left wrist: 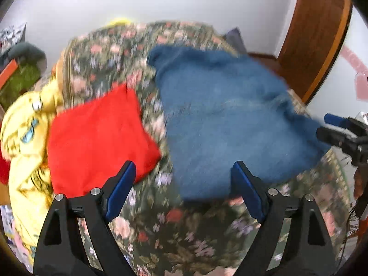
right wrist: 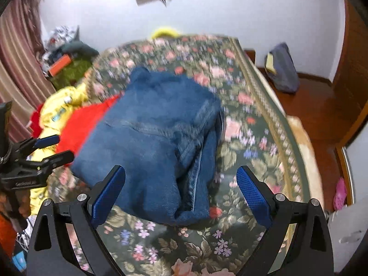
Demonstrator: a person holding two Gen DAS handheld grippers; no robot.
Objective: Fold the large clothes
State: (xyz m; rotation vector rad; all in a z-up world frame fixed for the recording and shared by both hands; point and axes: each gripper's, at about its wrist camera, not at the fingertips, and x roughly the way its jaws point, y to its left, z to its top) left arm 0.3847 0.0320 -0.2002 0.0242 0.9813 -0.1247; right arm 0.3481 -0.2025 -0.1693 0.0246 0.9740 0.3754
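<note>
The blue denim garment (right wrist: 156, 138) lies folded on the floral bed (right wrist: 253, 161), likely finished; both left tongs (left wrist: 184, 188) and right tongs (right wrist: 181, 193) spread, empty; yellow clothing (left wrist: 25, 138) remains unfolded.

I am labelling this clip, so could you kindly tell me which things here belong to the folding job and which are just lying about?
Job:
- jeans, folded, on the bedspread
- red garment, folded
- yellow garment, crumpled
- left gripper, jaws open
- right gripper, jaws open

Lying about:
- blue bag
- pink shoe
- orange box
</note>
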